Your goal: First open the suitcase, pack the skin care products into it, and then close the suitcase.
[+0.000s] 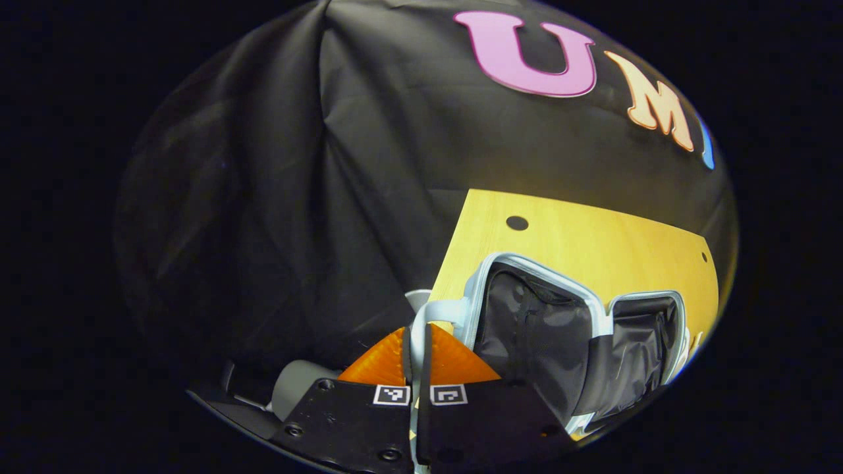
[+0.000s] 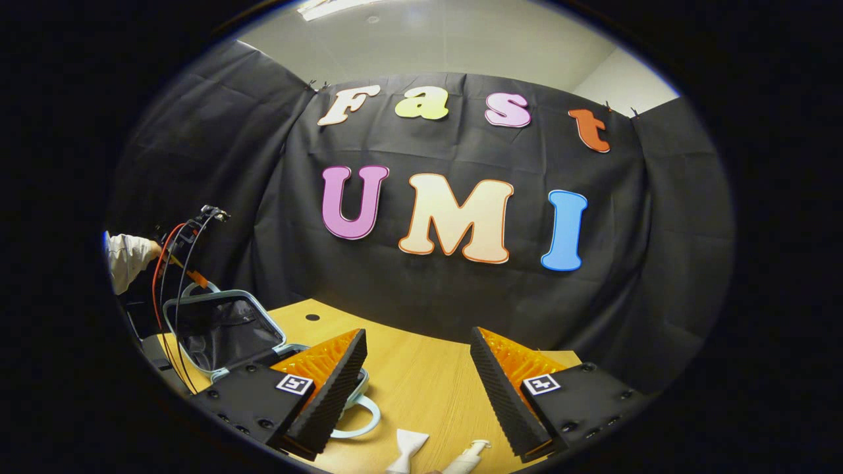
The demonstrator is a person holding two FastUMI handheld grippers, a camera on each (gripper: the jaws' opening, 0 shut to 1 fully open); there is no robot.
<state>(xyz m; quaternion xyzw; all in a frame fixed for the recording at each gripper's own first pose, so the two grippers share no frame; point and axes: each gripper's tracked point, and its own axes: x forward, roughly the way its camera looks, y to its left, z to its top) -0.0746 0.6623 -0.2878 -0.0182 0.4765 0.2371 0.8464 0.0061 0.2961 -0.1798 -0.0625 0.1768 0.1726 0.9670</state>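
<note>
Left gripper (image 1: 419, 359) clamped tight on the pale strap (image 1: 440, 311) at the rim of the lid (image 1: 527, 329), holding that lid up off the table (image 1: 579, 230). Right gripper (image 2: 418, 368) hanging wide apart, gripping nothing, over the table (image 2: 421, 388) with the suitcase (image 2: 217, 329) off to its left, already open. A white tube (image 2: 407, 447) and a pump bottle (image 2: 466, 454) lying just below those fingers, near each other, not yet packed.

Risks from here: thin strap slipping out of the pinch, dropping the lid shut before anything goes in; a tug too far, dragging or tipping the light case; a round bottle rolling away under a careless grab.

Hard to read: both products cut off at the bottom edge, more possibly out of sight; base shell largely masked by the right finger; dark lining swallowing any detail inside
</note>
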